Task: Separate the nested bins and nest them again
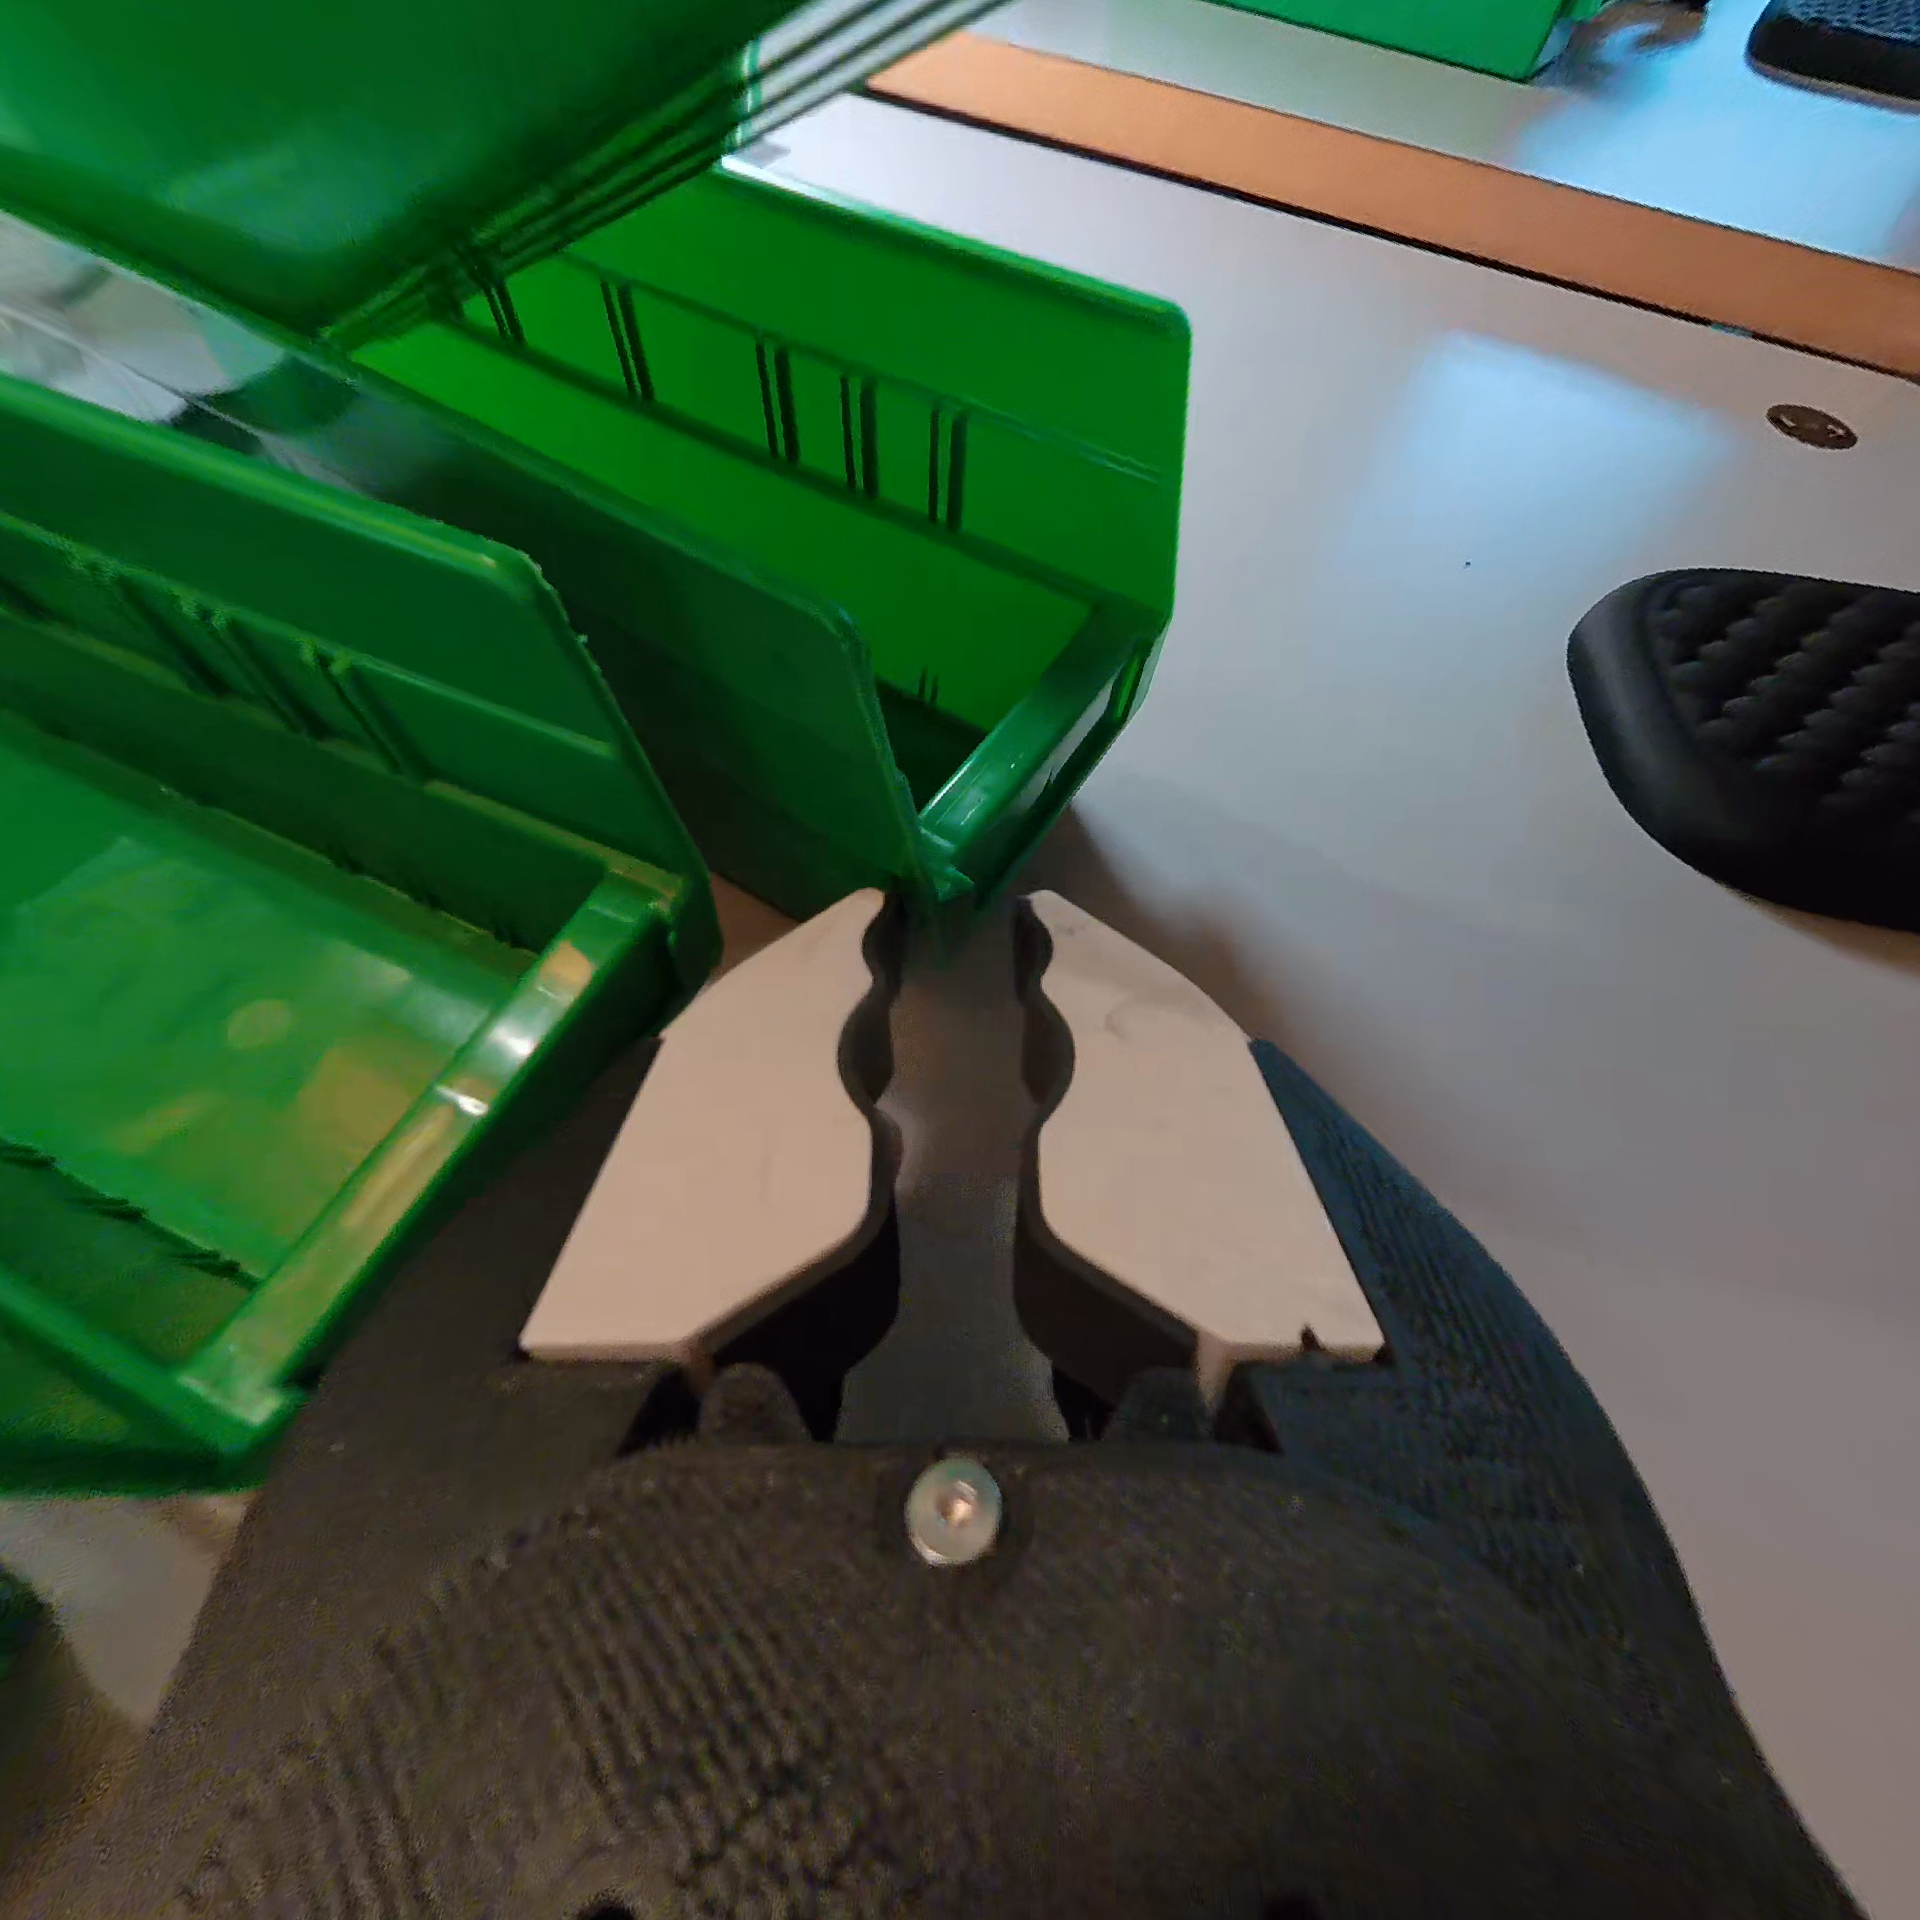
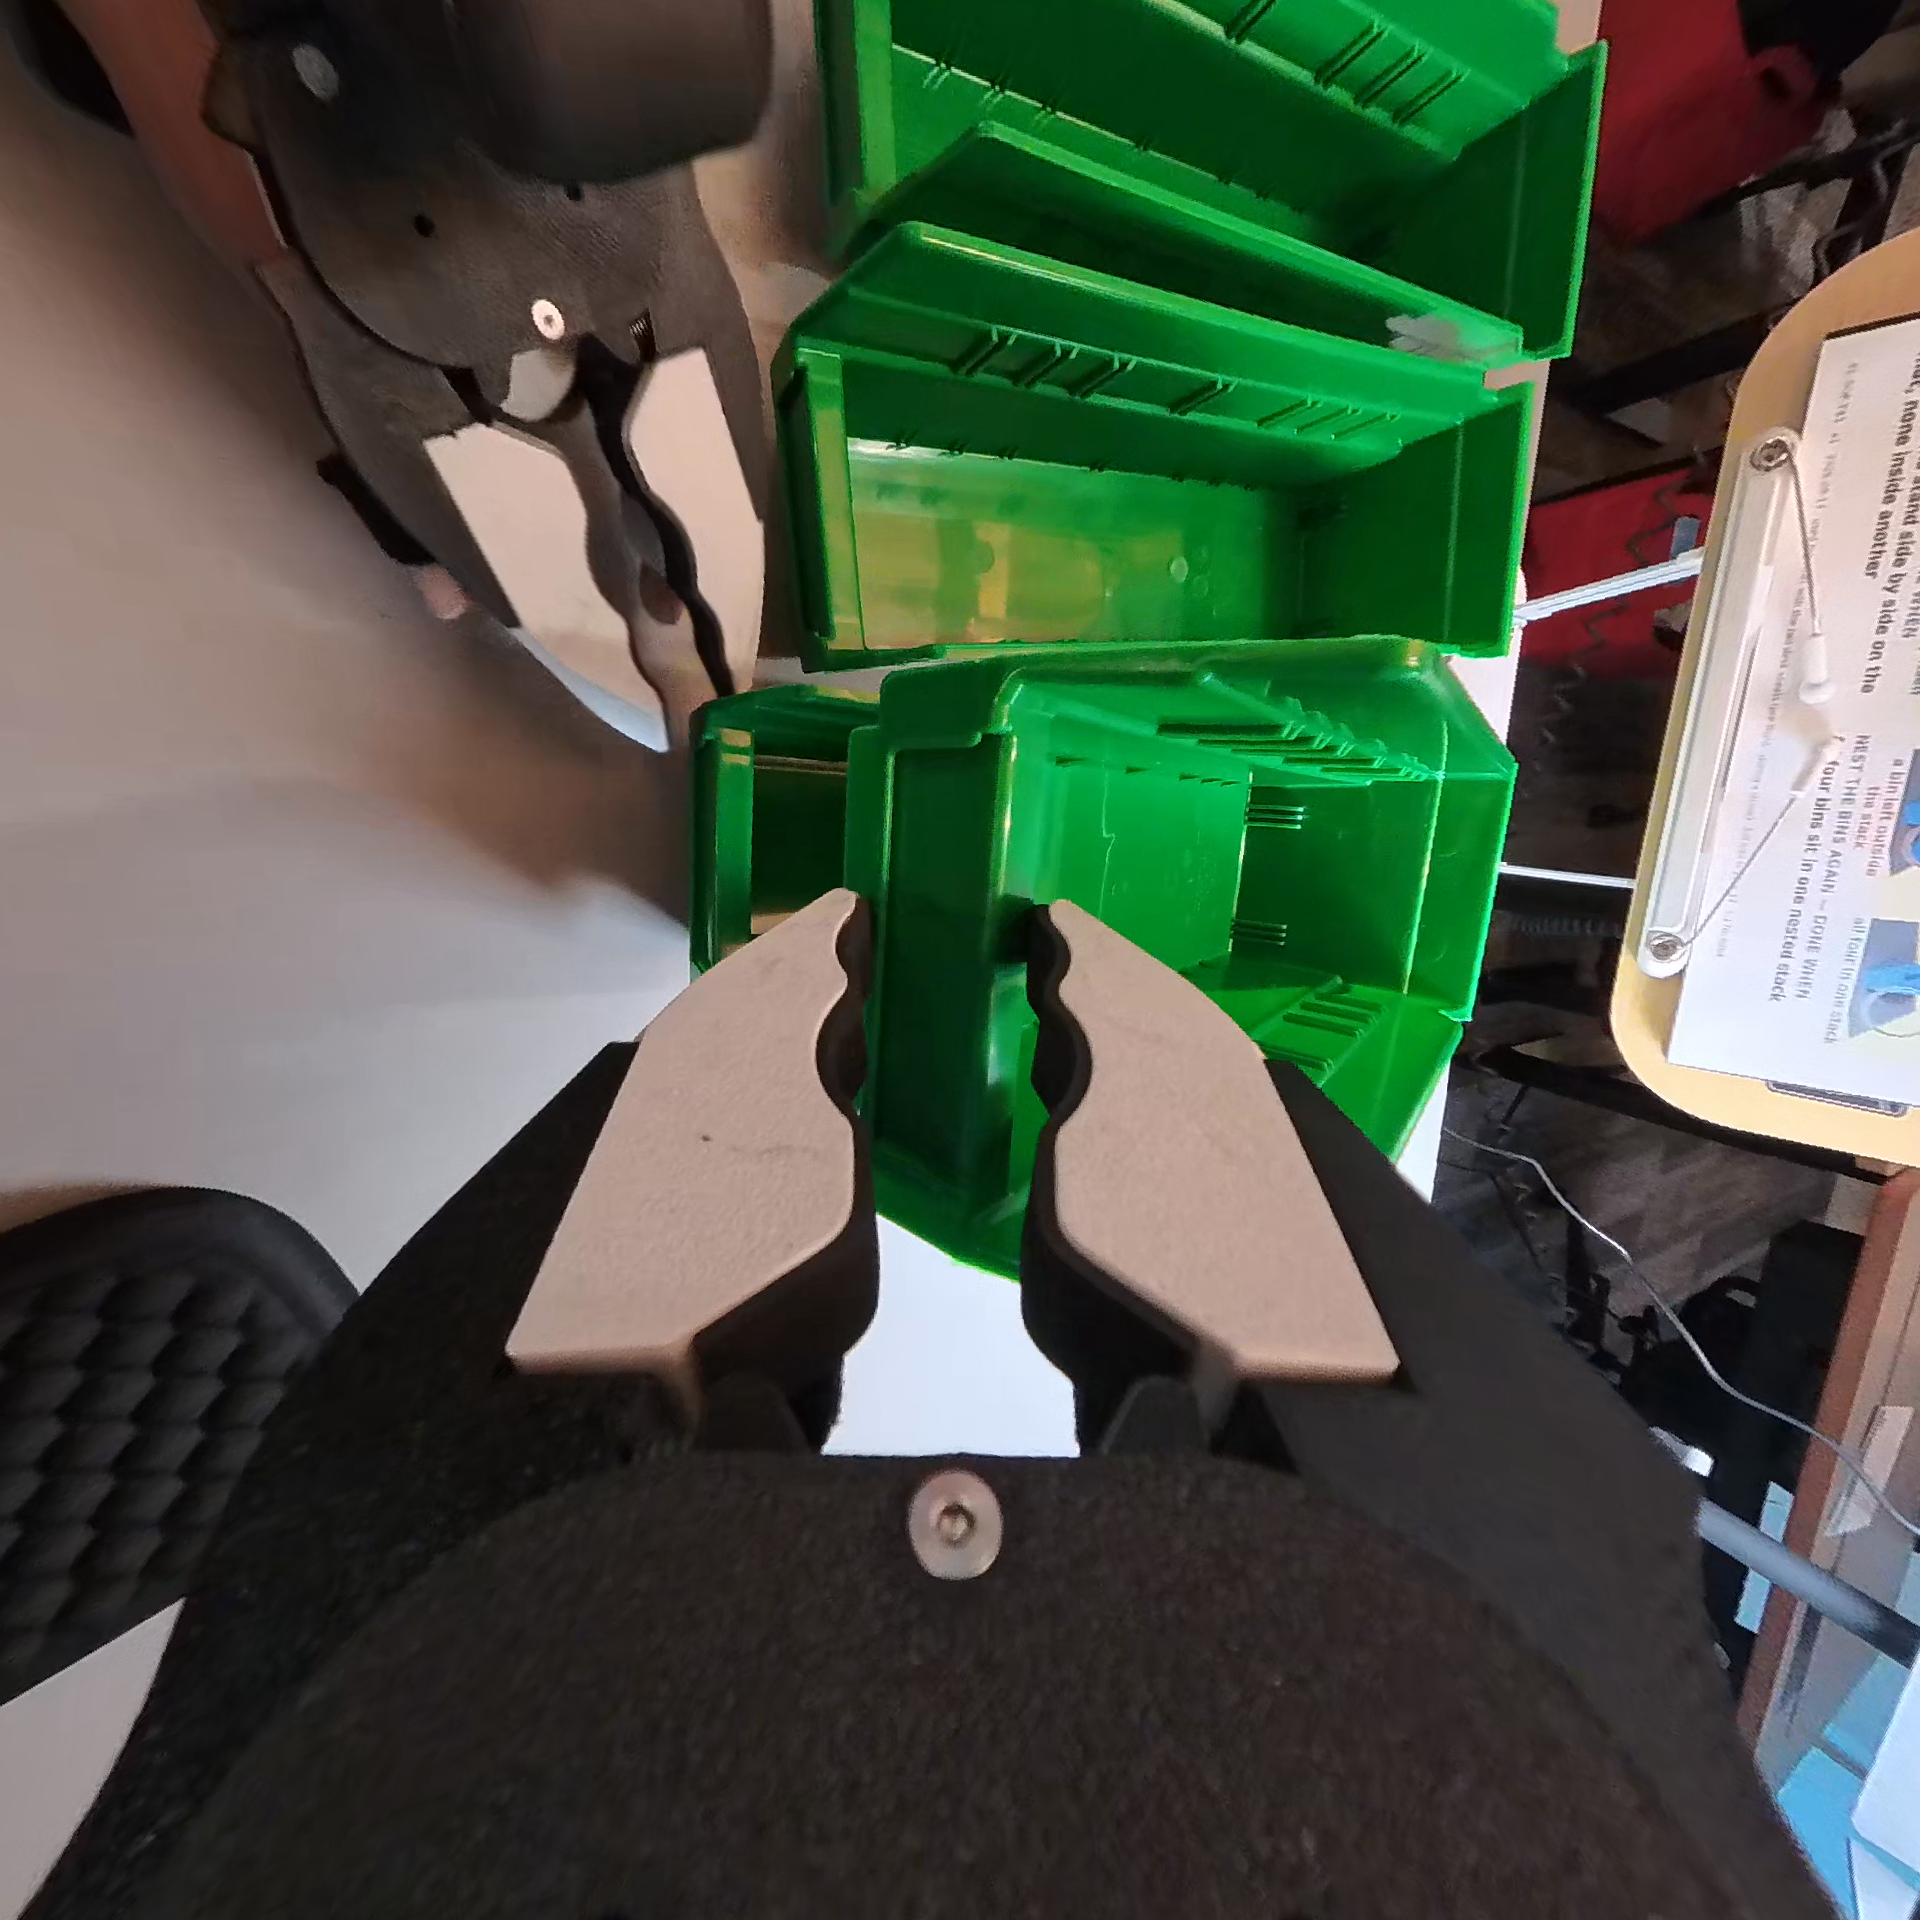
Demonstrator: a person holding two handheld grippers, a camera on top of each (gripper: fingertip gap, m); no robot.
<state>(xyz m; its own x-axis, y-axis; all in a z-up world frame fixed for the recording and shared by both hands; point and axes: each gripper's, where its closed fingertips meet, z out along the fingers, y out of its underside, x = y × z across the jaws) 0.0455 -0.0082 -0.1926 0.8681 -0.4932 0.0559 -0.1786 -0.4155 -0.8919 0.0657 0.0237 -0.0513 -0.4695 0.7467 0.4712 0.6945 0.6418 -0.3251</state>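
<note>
Several green plastic bins stand side by side on the white table (image 1: 1455, 623). My left gripper (image 1: 951, 909) is shut on the front corner of one standing bin (image 1: 1039, 520); it also shows in the right wrist view (image 2: 717, 675). My right gripper (image 2: 951, 925) is shut on the front wall of another bin (image 2: 1195, 883). That bin is tilted, partly inside or just over the bin that the left gripper holds (image 2: 727, 831). From the left wrist view the lifted bin (image 1: 312, 135) is seen from beneath. A neighbouring bin (image 1: 312, 935) stands to the left.
Two more green bins (image 2: 1143, 520) (image 2: 1195, 104) stand beyond the held one. A black mesh pad (image 1: 1766, 748) lies on the table to the right. A clipboard with a printed sheet (image 2: 1787, 675) lies past the table's edge. Across from one pair of fingers to the other is roughly 15 cm.
</note>
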